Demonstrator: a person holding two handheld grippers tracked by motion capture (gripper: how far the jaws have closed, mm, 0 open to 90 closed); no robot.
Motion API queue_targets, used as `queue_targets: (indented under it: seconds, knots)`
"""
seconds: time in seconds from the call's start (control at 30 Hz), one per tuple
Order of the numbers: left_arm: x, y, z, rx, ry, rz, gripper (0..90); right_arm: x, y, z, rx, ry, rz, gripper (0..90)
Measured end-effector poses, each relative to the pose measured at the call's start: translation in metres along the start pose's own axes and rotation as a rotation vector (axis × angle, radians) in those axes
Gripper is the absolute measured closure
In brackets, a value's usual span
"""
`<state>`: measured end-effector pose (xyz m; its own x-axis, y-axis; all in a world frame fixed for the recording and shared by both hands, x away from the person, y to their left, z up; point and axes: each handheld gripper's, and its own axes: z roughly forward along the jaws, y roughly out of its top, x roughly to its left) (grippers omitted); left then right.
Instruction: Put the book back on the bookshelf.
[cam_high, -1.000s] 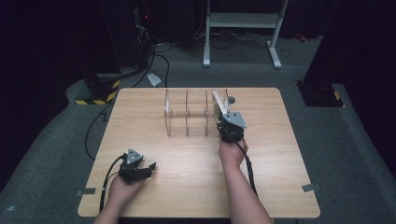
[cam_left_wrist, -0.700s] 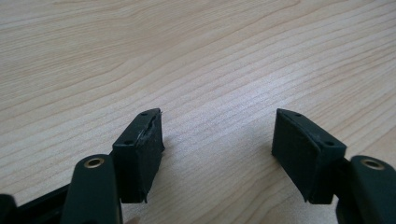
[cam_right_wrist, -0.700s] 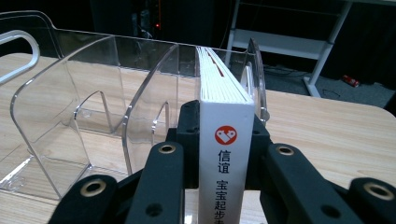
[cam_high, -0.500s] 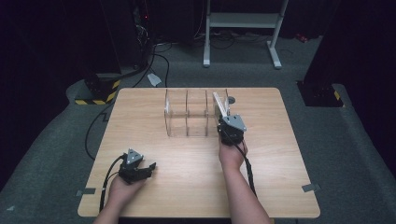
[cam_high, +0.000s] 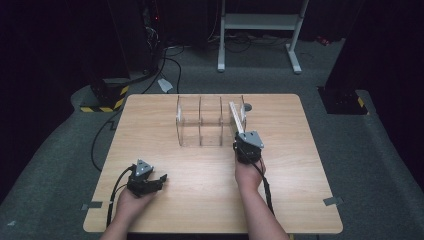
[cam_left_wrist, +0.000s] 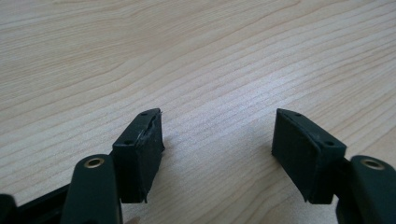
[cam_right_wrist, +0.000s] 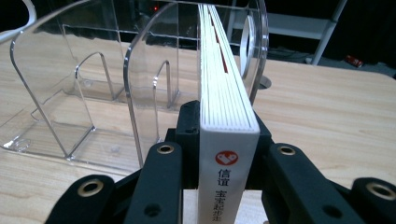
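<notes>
High view. A clear acrylic rack with three upright, round-topped compartments stood at the far middle of the light wooden table. The right gripper sat just at the near right corner of the rack, gripping a thin white book with a red mark on its spine. The book stood on edge and ran from the gripper into the rack's rightmost compartment, tilted a little — whether it touched the rack's floor could not be told. The left gripper lay well apart from the rack, near the table's front left, resting on the wood and pointing right.

Left gripper view. The two black jaws stood wide apart over bare wood grain, with nothing between them.

Right gripper view. The black jaws were clamped on the white book near its spine end, one pad on each cover. The page edges faced upward and ran forward beside a clear divider of the rack — the book lay to the right of that divider.
</notes>
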<state>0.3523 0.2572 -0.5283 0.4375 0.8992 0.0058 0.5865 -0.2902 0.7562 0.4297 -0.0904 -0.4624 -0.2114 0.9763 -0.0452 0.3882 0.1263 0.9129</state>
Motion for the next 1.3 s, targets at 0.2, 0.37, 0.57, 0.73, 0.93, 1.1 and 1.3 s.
queue_targets:
  seconds: [0.2, 0.37, 0.57, 0.73, 0.93, 1.1, 1.3]
  knots:
    - [0.000, 0.000, 0.000, 0.001, 0.000, -0.001, 33.6, -0.002, -0.005, -0.001, 0.021, 0.008, 0.012, 73.6]
    - [0.000, 0.000, 0.000, 0.001, 0.000, 0.000, 33.6, -0.004, -0.007, -0.002, 0.027, 0.014, 0.031, 72.4]
    - [0.000, 0.000, 0.000, 0.000, 0.000, 0.000, 33.6, -0.008, -0.004, -0.005, 0.037, 0.031, 0.044, 69.0]
    - [0.000, 0.000, 0.000, 0.000, 0.000, 0.000, 33.6, -0.008, -0.002, -0.004, 0.033, 0.019, 0.043, 75.1]
    - [0.000, 0.000, 0.000, 0.000, 0.000, 0.000, 33.6, -0.003, 0.000, -0.003, -0.010, -0.010, 0.042, 75.4]
    - [0.000, 0.000, 0.000, 0.000, 0.000, 0.000, 33.6, -0.002, 0.006, 0.002, -0.029, -0.053, 0.053, 75.4]
    - [0.000, 0.000, 0.000, 0.000, 0.000, 0.000, 33.6, -0.001, 0.006, 0.007, -0.028, -0.072, 0.078, 75.3]
